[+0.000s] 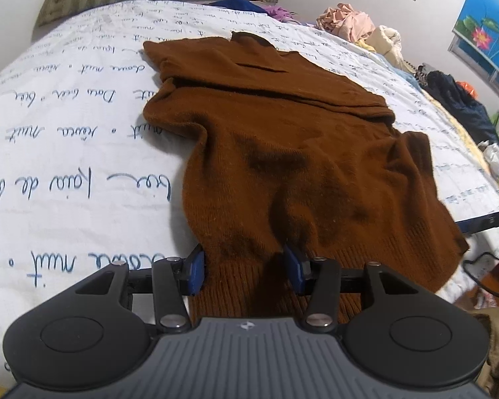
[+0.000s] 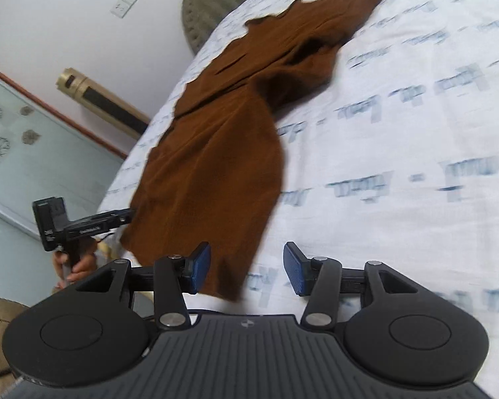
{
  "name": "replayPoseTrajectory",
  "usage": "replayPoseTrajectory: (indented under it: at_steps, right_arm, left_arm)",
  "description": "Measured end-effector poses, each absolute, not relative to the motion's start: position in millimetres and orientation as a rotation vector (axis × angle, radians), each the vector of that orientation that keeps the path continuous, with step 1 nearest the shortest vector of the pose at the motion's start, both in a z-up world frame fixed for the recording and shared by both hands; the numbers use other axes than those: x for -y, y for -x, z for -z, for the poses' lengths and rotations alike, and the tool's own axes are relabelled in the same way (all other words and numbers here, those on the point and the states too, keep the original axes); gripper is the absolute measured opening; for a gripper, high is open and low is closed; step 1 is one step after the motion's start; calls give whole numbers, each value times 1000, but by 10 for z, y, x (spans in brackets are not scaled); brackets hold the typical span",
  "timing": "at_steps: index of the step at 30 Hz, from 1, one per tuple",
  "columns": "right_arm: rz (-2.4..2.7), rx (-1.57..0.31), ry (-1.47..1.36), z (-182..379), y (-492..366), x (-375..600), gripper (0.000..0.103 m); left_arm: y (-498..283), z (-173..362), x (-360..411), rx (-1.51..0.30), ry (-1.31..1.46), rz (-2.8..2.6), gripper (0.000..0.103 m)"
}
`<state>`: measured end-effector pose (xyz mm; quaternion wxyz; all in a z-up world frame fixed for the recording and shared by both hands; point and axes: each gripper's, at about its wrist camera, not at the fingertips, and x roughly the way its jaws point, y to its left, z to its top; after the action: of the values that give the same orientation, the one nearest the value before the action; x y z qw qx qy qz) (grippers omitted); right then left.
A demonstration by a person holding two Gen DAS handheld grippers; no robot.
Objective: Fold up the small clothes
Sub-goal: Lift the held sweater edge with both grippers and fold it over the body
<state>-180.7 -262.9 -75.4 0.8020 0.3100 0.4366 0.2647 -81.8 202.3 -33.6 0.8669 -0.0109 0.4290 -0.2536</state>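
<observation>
Both tools spread: left tool (image 1: pixel 244 267) straddles the brown sweater's (image 1: pixel 282 153) hem on the bed (image 1: pixel 66 126), right tool (image 2: pixel 247 267) at the sweater's six o'clock corner.

From the right hand-held gripper (image 2: pixel 247 267) the whole bed (image 2: pixel 399 116) ahead is smeared, and the writing printed on the sheet is unreadable streaks. The brown sweater (image 2: pixel 213 153) loses its knit to the same blur; its near hem drops behind this gripper's body. To its left, only some fingers (image 2: pixel 80 266) of the person's hand (image 2: pixel 78 262) show, the rest hidden. At the left hand-held gripper (image 1: pixel 246 267), the sweater's ribbed hem (image 1: pixel 236 286) runs under the gripper's body, so its edge is hidden. Far ahead and right, heaped clothes (image 1: pixel 346 21) are too small to sort, and the wall picture (image 1: pixel 489 16) is cut by the edge.
</observation>
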Motion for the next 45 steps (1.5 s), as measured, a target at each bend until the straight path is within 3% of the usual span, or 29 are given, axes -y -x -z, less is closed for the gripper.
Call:
replayPoseTrajectory:
  at_steps: [9, 10, 12, 13, 14, 26, 32, 35, 37, 39, 41, 45]
  right_arm:
    - [-660, -960, -645, 814, 1473, 2131, 50]
    - [-656, -959, -630, 801, 1459, 2095, 45]
    - [-636, -962, -582, 761, 1460, 2035, 30]
    - [-623, -960, -562, 751, 1461, 2010, 21]
    - [-616, -956, -554, 740, 1464, 1996, 18]
    - [-604, -690, -505, -15, 1598, 2200, 16]
    - [-574, -671, -513, -75, 1430, 2339, 16]
    - [-576, -707, -529, 52, 1419, 2316, 16]
    - [-568, -731, -542, 148, 1426, 2324, 16]
    - [-563, -745, -564, 226, 1433, 2341, 16]
    - [-563, -756, -575, 277, 1444, 2339, 16]
    - [-571, -771, -574, 317, 1458, 2298, 16]
  left_arm:
    - [874, 352, -2084, -899, 66, 545, 46]
    - [876, 348, -2072, -896, 62, 540, 42]
    - [882, 346, -2068, -897, 58, 518, 21]
    - [873, 340, -2084, -900, 73, 510, 17]
    - [868, 330, -2106, -902, 93, 506, 12]
    - [994, -461, -2177, -603, 242, 598, 5]
    - [748, -407, -2104, -733, 216, 608, 5]
    - [747, -182, -2102, -870, 177, 595, 11]
    - [775, -24, -2136, -947, 221, 589, 25]
    - [847, 65, -2179, -975, 284, 573, 59]
    - [892, 78, -2187, -969, 334, 551, 82]
    - [910, 83, -1930, -1021, 281, 543, 84]
